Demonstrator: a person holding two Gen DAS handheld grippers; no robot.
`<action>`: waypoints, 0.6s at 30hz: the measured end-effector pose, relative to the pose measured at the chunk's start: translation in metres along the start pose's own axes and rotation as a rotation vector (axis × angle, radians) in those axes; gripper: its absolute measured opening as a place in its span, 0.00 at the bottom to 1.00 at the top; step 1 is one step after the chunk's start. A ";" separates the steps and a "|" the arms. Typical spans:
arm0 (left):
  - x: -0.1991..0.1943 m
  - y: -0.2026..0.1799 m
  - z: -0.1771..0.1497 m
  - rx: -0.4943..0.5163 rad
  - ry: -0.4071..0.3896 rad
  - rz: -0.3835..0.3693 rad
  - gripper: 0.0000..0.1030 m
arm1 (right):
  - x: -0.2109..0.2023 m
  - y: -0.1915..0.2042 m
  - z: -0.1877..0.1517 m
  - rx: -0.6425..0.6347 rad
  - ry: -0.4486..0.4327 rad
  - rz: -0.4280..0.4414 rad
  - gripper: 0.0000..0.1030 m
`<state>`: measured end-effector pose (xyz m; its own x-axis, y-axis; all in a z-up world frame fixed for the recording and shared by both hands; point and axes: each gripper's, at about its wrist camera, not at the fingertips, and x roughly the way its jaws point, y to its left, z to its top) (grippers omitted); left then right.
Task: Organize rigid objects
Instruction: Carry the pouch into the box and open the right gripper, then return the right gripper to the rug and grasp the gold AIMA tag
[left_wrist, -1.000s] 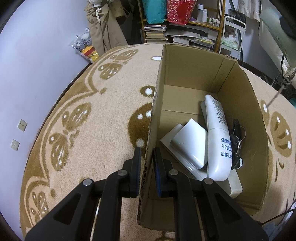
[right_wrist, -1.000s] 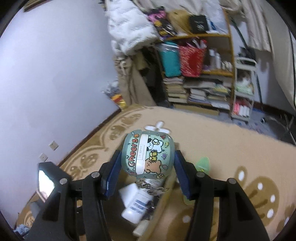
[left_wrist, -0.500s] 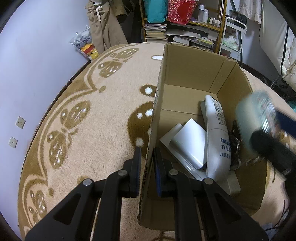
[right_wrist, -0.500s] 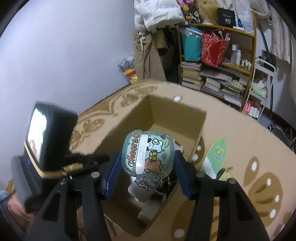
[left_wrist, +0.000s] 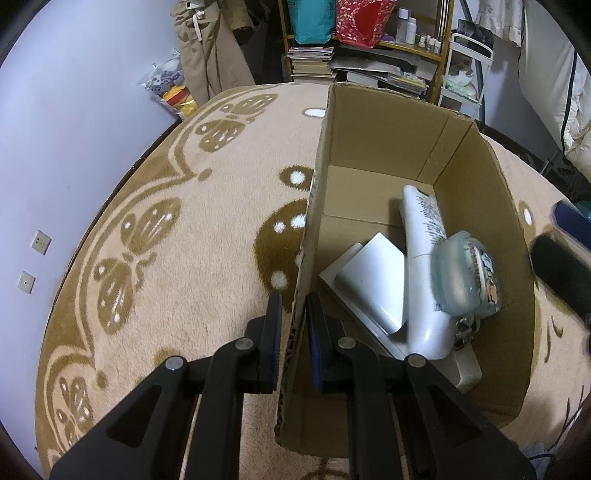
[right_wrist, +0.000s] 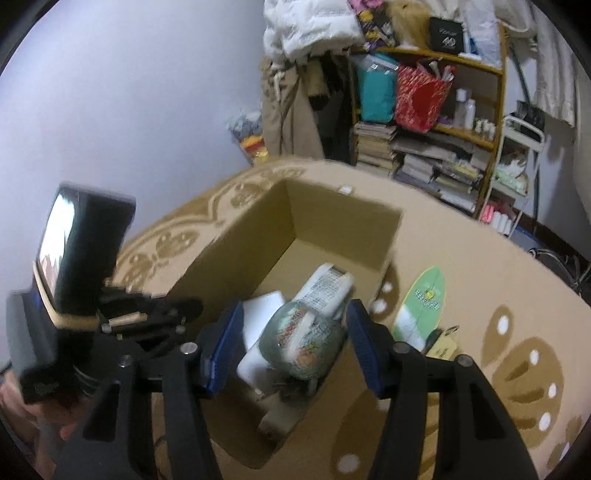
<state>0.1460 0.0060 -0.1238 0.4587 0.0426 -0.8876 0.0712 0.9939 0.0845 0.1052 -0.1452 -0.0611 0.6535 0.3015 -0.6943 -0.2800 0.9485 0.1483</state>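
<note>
A patterned rug (left_wrist: 192, 221) carries the cardboard box (left_wrist: 476, 184) and a green card (right_wrist: 421, 302).

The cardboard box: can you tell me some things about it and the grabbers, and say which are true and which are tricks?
1. The left gripper pinches the cardboard box by its wall. True.
2. The box has nothing in it. False: a white tube, a white card and the cartoon jar are inside.
3. The right gripper squeezes the jar tightly. False: its jaws have just been opening, and gaps show beside the jar.
4. A green leaf-shaped card lies on the rug outside the box. True.
5. The box stands on bare wooden floor. False: it stands on the patterned rug.
</note>
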 end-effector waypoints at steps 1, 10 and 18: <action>0.000 0.001 0.000 -0.003 0.002 0.001 0.13 | -0.004 -0.004 0.002 0.013 -0.013 -0.015 0.80; 0.000 -0.002 0.002 0.010 0.000 0.017 0.13 | 0.007 -0.068 -0.009 0.141 -0.002 -0.166 0.84; 0.000 -0.004 0.000 0.013 -0.002 0.020 0.13 | 0.040 -0.127 -0.032 0.347 0.050 -0.175 0.84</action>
<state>0.1460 0.0018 -0.1239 0.4617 0.0622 -0.8848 0.0737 0.9914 0.1082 0.1451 -0.2569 -0.1303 0.6332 0.1356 -0.7620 0.0926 0.9642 0.2485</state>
